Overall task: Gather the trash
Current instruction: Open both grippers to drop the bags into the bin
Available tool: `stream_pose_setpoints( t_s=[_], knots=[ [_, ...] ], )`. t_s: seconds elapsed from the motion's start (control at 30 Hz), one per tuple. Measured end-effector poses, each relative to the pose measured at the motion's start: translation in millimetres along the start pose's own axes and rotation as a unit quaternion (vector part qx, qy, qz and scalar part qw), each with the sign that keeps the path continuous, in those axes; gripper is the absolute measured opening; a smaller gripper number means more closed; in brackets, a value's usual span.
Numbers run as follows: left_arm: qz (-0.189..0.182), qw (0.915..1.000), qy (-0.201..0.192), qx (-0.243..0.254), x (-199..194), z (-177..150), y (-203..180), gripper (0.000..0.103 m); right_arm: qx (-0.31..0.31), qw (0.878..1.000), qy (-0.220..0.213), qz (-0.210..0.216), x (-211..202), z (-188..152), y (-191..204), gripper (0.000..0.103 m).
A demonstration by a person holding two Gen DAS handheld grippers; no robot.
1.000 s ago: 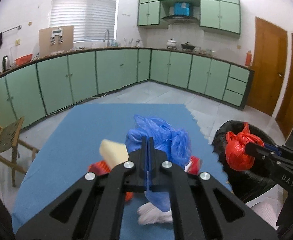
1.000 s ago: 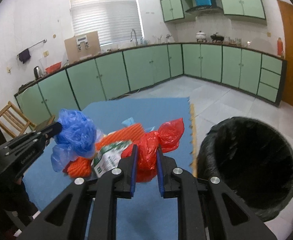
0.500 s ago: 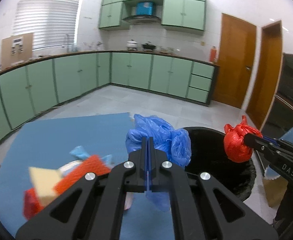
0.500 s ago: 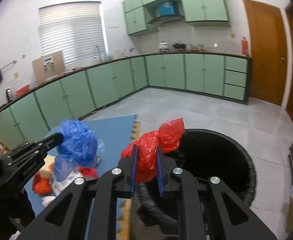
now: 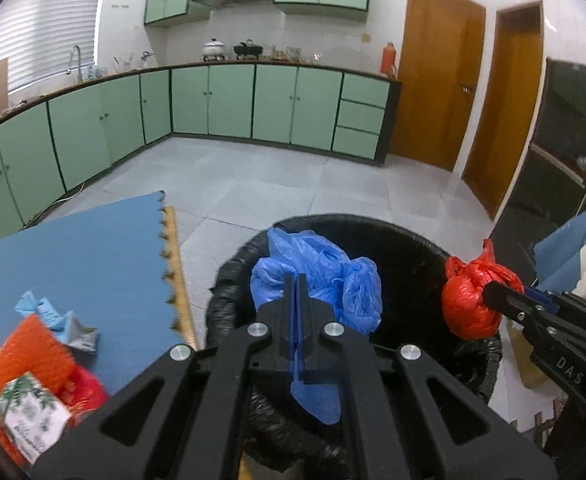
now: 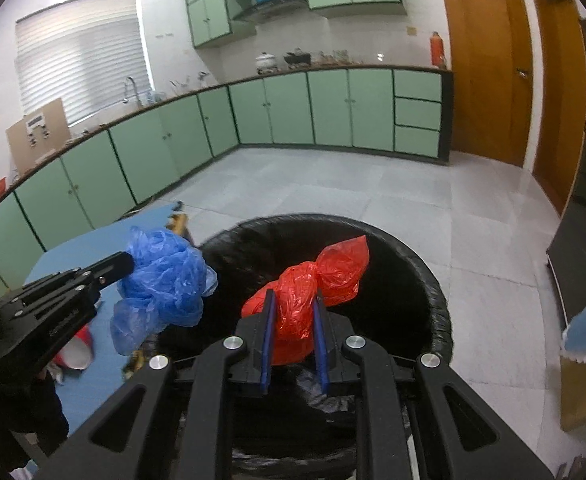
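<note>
The black-lined bin [image 5: 393, 248] now filled the middle of both my views, where a second before I had been looking at the blue mat [image 5: 73, 248] with the bin off to the side; I had swung both hands across, so by my reckoning the carry was done and only the drop was left. My left tongs [image 5: 295, 284] were pressed fully together on the blue bag [image 5: 333, 276], which hung over the bin's near left rim. My right tongs [image 6: 293, 304] were clamped on the red bag [image 6: 313, 280], their pads held slightly apart by the bunched plastic, with the bundle hanging over the open mouth. More rubbish was left on the mat, so the job was not finished. Only the left view showed most of that pile: an orange piece [image 5: 29, 352], a printed packet [image 5: 33, 412] and a crumpled pale-blue wrapper [image 5: 49, 312]. The right view showed only a red-and-white scrap [image 6: 75, 350] beneath the left tongs, but it alone showed the red bag's twisted tail [image 6: 343, 272].
</note>
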State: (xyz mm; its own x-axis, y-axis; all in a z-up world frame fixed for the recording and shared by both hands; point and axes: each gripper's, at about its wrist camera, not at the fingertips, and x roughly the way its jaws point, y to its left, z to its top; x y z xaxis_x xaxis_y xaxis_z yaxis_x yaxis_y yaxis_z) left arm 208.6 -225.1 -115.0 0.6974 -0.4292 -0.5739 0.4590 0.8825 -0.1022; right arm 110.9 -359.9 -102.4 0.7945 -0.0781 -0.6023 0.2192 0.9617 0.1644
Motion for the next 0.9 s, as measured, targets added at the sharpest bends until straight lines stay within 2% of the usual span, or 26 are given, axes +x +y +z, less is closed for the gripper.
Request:
stream_pose_setpoints(
  t_s=[0.1,0.23,0.27,0.33,0.4,0.5,0.57,0.63,0.77,0.9],
  knots=[
    [-0.002,0.9999,0.010,0.000,16.4,-1.8,-6.4,0.000,0.006,1.000,0.007,-0.004,7.6,-0.2,-11.9,0.017],
    [-0.010,0.9998,0.015,0.008,25.8,-0.8,-10.4,0.004,0.005,1.000,0.014,-0.011,16.5,-0.7,-19.1,0.026],
    [-0.015,0.9997,0.016,0.007,25.1,0.2,-6.6,0.006,0.006,1.000,0.014,-0.012,17.5,-0.3,-20.3,0.032],
    [-0.017,0.9997,0.014,0.004,24.1,0.4,-5.1,0.025,0.012,1.000,0.010,-0.016,17.4,0.0,-22.8,0.040],
    [-0.016,0.9998,0.007,0.001,19.3,0.7,-1.0,0.034,0.015,1.000,0.005,-0.022,15.7,0.1,-24.6,0.048],
    [-0.012,0.9999,-0.003,0.005,8.4,3.0,5.0,0.041,0.021,0.999,-0.008,-0.031,9.6,1.5,-26.0,0.069],
    [-0.008,0.9999,-0.011,0.002,-2.5,3.9,8.4,0.046,0.024,0.999,-0.018,-0.038,3.5,2.3,-24.1,0.089],
    [0.000,0.9998,-0.020,-0.004,-17.6,5.8,17.3,0.056,0.025,0.999,-0.027,-0.038,-4.1,3.8,-19.1,0.094],
    [0.011,0.9991,-0.037,-0.016,-54.3,0.4,41.3,0.060,0.024,0.999,-0.041,-0.019,-19.0,4.5,0.6,0.096],
    [0.050,0.9969,-0.050,-0.035,-100.6,-21.0,78.3,0.063,0.012,0.999,-0.052,0.005,-32.2,-3.0,32.5,0.096]
  ],
)
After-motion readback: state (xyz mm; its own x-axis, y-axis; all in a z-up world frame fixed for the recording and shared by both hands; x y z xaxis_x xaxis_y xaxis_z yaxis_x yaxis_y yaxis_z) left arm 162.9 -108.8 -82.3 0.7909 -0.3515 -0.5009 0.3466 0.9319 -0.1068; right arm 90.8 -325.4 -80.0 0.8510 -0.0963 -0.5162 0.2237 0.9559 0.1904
